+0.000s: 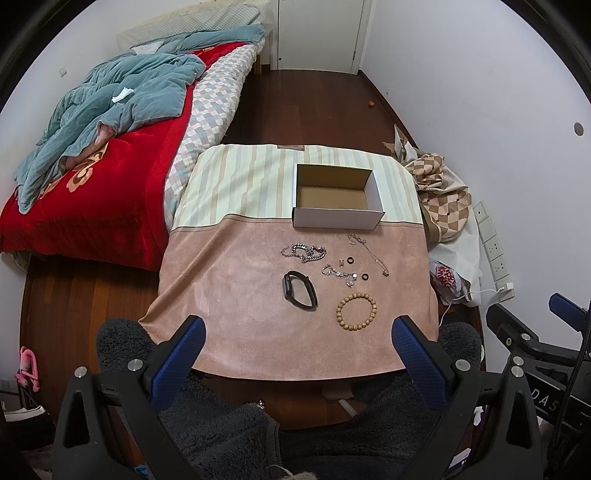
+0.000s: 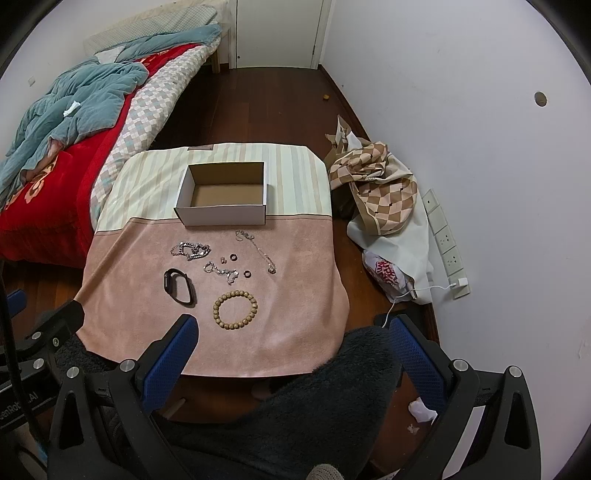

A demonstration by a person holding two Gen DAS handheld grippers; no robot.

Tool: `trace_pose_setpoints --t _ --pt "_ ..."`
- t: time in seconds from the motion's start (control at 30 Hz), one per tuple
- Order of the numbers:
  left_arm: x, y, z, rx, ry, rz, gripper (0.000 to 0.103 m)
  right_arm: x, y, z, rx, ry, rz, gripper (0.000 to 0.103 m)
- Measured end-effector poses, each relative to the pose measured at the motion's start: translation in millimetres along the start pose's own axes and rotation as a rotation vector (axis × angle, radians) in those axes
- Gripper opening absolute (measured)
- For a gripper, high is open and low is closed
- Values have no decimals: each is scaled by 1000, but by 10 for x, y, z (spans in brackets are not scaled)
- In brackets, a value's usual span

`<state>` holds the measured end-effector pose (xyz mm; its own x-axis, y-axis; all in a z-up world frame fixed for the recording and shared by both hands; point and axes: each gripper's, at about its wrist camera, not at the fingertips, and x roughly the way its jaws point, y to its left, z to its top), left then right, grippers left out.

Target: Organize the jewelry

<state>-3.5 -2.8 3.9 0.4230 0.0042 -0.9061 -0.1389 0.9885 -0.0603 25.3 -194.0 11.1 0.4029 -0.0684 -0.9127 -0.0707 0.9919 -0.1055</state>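
An open, empty white cardboard box (image 1: 338,197) (image 2: 223,195) stands at the back of a cloth-covered table (image 1: 236,295) (image 2: 303,295). In front of it lie a chunky silver chain (image 1: 304,252) (image 2: 191,250), a thin necklace (image 1: 369,253) (image 2: 258,251), a small silver bracelet (image 1: 340,274) (image 2: 221,272), two dark rings (image 1: 350,261) (image 2: 233,256), a black smart band (image 1: 300,290) (image 2: 180,286) and a wooden bead bracelet (image 1: 356,311) (image 2: 235,309). My left gripper (image 1: 299,328) and right gripper (image 2: 291,328) are both open and empty, held above the table's near edge.
A bed with a red blanket (image 1: 99,192) and a teal quilt (image 1: 110,107) stands to the left. A pile of checkered cloth (image 2: 376,184) and a plastic bag (image 2: 388,275) lie on the floor at the right, by a wall power strip (image 2: 447,243). A closed door (image 1: 319,33) is behind.
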Motion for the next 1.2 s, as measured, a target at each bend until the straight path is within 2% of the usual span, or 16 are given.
trace_pose_setpoints --t 1.2 --pt "-63 -12 35 1 -6 1 103 -77 -27 16 0 -12 0 103"
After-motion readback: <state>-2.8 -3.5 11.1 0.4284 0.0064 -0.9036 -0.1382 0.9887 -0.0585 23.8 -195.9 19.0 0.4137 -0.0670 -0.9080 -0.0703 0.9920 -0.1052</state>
